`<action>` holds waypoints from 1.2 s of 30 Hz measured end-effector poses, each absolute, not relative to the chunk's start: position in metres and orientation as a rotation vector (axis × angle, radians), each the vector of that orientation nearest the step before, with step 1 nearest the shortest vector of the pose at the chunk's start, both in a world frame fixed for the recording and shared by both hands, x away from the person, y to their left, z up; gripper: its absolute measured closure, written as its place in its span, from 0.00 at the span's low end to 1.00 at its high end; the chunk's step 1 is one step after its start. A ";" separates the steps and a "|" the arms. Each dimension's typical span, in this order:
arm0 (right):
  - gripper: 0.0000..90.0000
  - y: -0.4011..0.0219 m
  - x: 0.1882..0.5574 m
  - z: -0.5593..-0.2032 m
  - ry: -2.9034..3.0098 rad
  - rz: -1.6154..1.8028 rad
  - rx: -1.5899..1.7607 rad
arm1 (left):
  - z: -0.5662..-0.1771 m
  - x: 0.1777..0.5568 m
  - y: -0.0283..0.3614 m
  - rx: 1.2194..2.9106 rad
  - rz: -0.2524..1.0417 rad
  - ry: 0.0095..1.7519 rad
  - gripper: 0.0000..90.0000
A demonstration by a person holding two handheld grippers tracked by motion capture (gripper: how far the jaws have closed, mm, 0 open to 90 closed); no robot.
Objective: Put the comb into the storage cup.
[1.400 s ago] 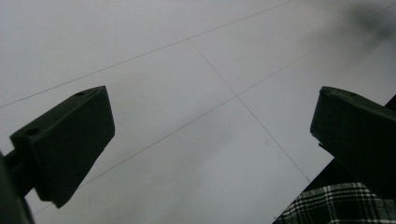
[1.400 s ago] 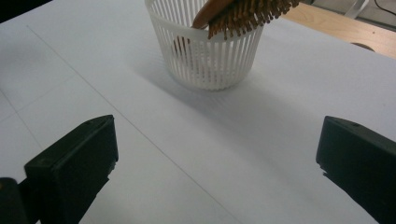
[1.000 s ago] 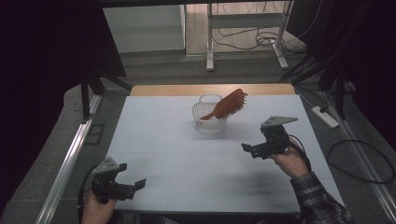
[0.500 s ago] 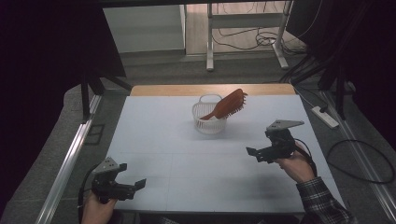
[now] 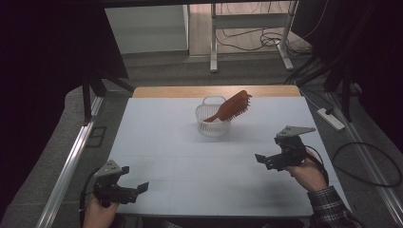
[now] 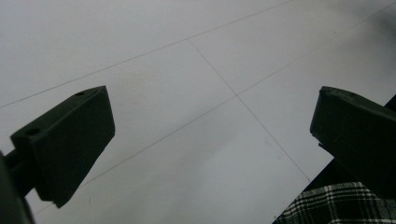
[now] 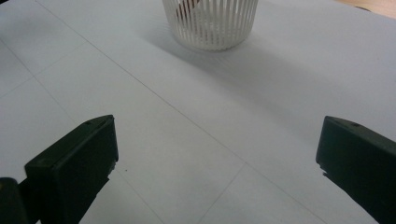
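A white slatted basket (image 5: 213,120) stands toward the far middle of the pale table (image 5: 166,142). A brown hairbrush (image 5: 232,106) leans in it, handle down, bristle head jutting out to the right. My right gripper (image 5: 264,160) hovers at the table's right side, open and empty, well short of the basket (image 7: 210,23), which lies ahead of its jaws in the right gripper view. Down at the near left corner my left gripper (image 5: 135,186) is open too, nothing between its jaws, above bare table (image 6: 187,93).
A wooden strip (image 5: 214,91) runs along the table's far edge. A metal rail (image 5: 71,166) lies off the left side. On the floor to the right are a power strip (image 5: 331,118) and cables (image 5: 370,161). A plaid sleeve (image 6: 341,205) shows at the near edge.
My right gripper has drawn back toward the near right, away from the basket. The left gripper has stayed put.
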State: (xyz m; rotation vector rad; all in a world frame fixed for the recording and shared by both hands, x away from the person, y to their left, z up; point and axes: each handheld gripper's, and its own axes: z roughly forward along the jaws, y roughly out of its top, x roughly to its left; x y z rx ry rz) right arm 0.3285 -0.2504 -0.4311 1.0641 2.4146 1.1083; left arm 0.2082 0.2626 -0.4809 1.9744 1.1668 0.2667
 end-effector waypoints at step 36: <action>0.00 -0.279 0.308 -0.436 2.377 1.098 1.132 | -0.481 0.208 0.262 1.977 0.265 1.167 0.00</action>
